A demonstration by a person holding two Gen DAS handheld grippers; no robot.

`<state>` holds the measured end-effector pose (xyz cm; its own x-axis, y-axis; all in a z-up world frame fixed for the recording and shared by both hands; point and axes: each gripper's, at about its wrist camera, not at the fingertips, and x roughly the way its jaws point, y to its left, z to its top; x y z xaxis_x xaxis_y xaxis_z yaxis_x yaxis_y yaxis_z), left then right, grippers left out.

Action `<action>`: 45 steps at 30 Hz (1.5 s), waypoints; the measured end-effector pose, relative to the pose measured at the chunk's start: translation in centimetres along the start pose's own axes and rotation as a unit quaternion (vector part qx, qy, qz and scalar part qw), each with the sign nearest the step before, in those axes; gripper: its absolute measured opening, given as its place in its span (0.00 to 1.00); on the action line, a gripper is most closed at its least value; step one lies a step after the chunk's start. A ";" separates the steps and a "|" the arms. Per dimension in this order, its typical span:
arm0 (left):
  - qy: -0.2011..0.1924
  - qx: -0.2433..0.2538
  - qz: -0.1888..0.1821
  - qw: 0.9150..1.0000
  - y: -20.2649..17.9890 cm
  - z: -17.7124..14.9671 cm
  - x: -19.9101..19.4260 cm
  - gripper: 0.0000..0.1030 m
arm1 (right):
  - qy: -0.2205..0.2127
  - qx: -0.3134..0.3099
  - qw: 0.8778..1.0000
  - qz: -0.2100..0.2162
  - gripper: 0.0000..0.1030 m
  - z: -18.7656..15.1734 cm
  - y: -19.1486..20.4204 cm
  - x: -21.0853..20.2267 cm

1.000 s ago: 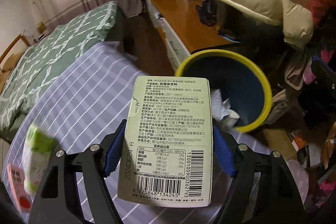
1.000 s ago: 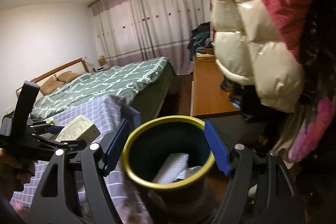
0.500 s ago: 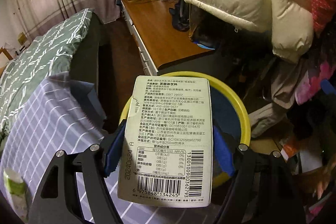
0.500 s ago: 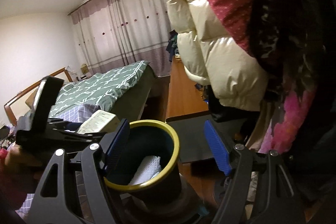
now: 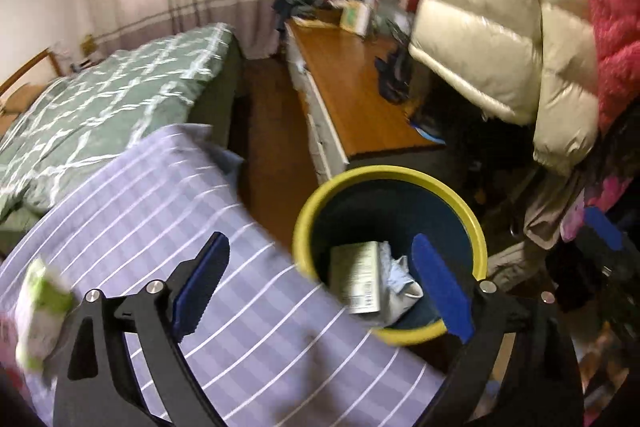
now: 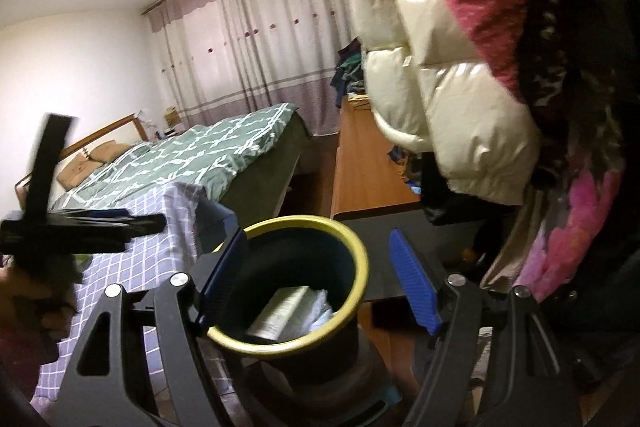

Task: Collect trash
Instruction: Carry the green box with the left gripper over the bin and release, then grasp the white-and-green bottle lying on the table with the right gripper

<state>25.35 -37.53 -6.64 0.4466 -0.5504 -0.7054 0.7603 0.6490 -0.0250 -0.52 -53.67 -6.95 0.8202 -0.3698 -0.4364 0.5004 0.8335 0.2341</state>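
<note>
Lying inside the bin (image 5: 390, 251), a pale green carton (image 5: 357, 277) is resting printed side up against the wall at about 9 o'clock, touching a crumpled white tissue (image 5: 400, 277) just beside it at 3 o'clock. The bin is dark blue with a yellow rim and is standing on the wooden floor, near the corner of a purple striped sheet (image 5: 168, 211). The left claw (image 5: 320, 287) is hovering above the bin with its blue pads spread wide, gripping nothing. At 9 o'clock in the left view, a green and white packet (image 5: 42, 307) is sitting blurred on the sheet. In the right view the right claw (image 6: 316, 283) is also gaping wide and empty, framing the bin (image 6: 352, 259) and the carton (image 6: 282, 311) in it. A green quilted bed (image 5: 104, 107) is stretching away at 10 o'clock, a wooden desk (image 5: 356, 95) at 12 o'clock, and a cream puffy coat (image 5: 492, 27) is hanging at 2 o'clock.
</note>
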 end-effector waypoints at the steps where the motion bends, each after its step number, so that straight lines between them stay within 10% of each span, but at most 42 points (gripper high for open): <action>1: -0.008 -0.009 0.006 1.000 0.9 -0.6 -1.1 0.90 | 0.004 -0.006 1.000 0.006 0.68 0.0 0.7 0.2; 11: -0.078 -0.128 0.164 0.975 14.1 -13.0 -14.9 0.91 | 0.035 -0.064 0.993 0.095 0.70 0.6 8.7 2.2; 22: -0.140 -0.283 0.288 0.904 27.9 -25.0 -24.5 0.93 | 0.093 -0.164 0.954 0.231 0.70 1.3 25.2 7.6; 32: -0.154 -0.286 0.273 0.906 27.1 -25.2 -25.1 0.95 | 0.145 -0.222 0.915 0.305 0.70 0.0 37.0 15.4; 45: -0.135 -0.270 0.265 0.916 26.0 -24.4 -23.5 0.95 | 0.209 -0.237 0.880 0.354 0.70 -1.5 40.6 19.4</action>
<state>23.16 5.11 -8.00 0.8415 -0.1449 -0.5205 0.0907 0.9876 -0.1282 35.28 -26.40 -7.28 0.6558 0.4128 -0.6321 -0.3491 0.9082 0.2309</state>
